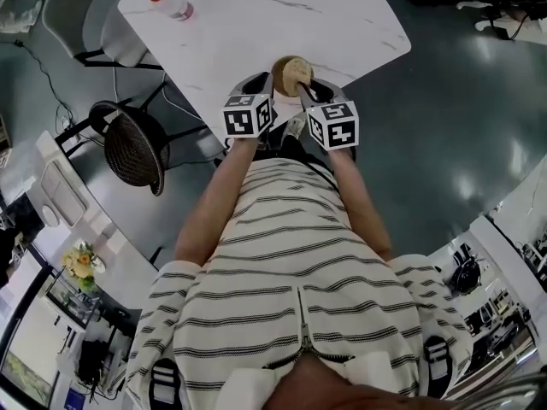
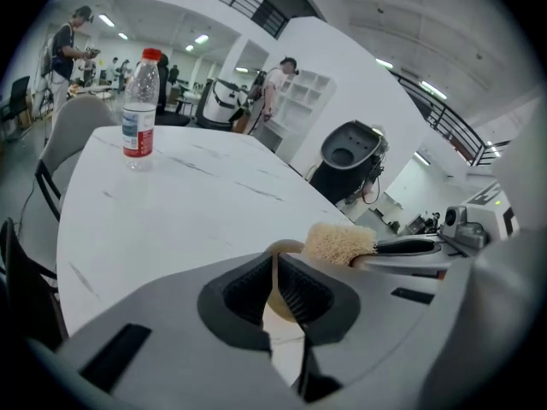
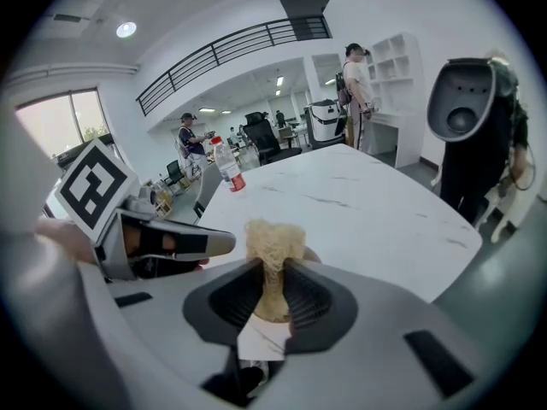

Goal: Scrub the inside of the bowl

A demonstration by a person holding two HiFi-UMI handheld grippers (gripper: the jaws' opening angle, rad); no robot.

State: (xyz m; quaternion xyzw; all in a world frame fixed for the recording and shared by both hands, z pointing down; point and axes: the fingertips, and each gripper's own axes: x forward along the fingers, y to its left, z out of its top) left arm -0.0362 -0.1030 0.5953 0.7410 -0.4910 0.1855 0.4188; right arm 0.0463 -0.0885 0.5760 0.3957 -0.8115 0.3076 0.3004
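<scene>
A small tan bowl (image 1: 289, 73) is held over the near edge of the white marble table (image 1: 256, 24). My left gripper (image 1: 272, 85) is shut on its thin rim, which runs edge-on between the pads in the left gripper view (image 2: 275, 273). A pale fibrous scrubber (image 3: 273, 239) is clamped upright in my right gripper (image 3: 273, 287), also shut. In the left gripper view the scrubber (image 2: 338, 243) rests against the bowl's rim (image 2: 286, 248), with the right gripper (image 2: 414, 249) behind it. The bowl's inside is mostly hidden.
A water bottle with a red cap (image 1: 171, 3) stands at the table's far left, also in the right gripper view (image 3: 226, 165). A black mesh chair (image 1: 132, 148) and a grey chair (image 1: 77, 15) stand left of the table. People stand far off.
</scene>
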